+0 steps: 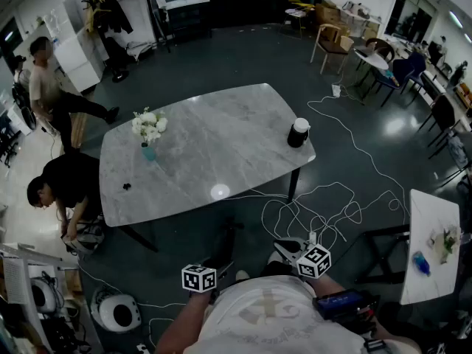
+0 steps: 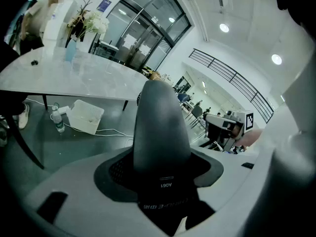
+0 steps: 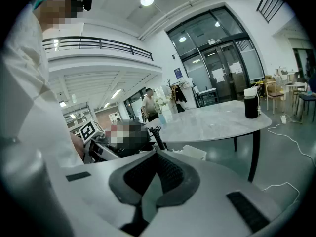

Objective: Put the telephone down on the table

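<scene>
my left gripper (image 2: 160, 169) is clamped wide around the black telephone (image 2: 159, 122), low in frame and short of the marble table (image 1: 221, 146). right gripper (image 3: 157, 179) closed, empty. carrying step, i judge; next i reach forward and lower it onto bare marble.

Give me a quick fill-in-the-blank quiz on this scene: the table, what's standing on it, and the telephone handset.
1. Of the two tools, the ___ one is clamped on the telephone handset.
2. The flowers in the vase are ___.
3. In the head view, the black cup stands near the ___ end of the table.
4. The handset has not yet been set down on the ___.

Missing words: left; white; right; table
</scene>
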A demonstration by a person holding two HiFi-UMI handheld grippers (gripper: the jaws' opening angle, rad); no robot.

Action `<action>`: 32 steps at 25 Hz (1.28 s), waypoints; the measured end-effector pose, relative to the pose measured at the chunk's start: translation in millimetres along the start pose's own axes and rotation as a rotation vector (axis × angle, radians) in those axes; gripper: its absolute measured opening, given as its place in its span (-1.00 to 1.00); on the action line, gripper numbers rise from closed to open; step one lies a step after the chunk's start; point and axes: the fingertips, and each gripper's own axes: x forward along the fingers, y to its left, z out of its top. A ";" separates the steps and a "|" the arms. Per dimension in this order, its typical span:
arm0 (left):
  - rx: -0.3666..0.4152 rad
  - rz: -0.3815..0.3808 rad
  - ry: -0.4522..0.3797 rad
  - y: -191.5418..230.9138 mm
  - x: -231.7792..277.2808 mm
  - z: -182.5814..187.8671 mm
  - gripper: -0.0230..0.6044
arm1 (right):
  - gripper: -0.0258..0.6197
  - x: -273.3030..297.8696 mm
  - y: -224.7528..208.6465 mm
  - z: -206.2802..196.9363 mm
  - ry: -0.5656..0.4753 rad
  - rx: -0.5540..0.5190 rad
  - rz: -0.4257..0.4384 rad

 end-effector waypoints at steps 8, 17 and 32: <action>0.053 -0.024 -0.008 -21.8 10.6 13.0 -0.04 | -0.87 -22.5 -13.2 19.0 -0.105 0.001 -0.050; 0.078 -0.046 -0.023 -39.7 19.8 20.8 -0.04 | -0.87 -34.4 -15.4 16.1 -0.085 -0.025 -0.061; 0.073 -0.014 -0.041 -24.0 5.8 26.1 -0.04 | -0.87 -9.6 -14.2 16.2 -0.070 -0.031 -0.042</action>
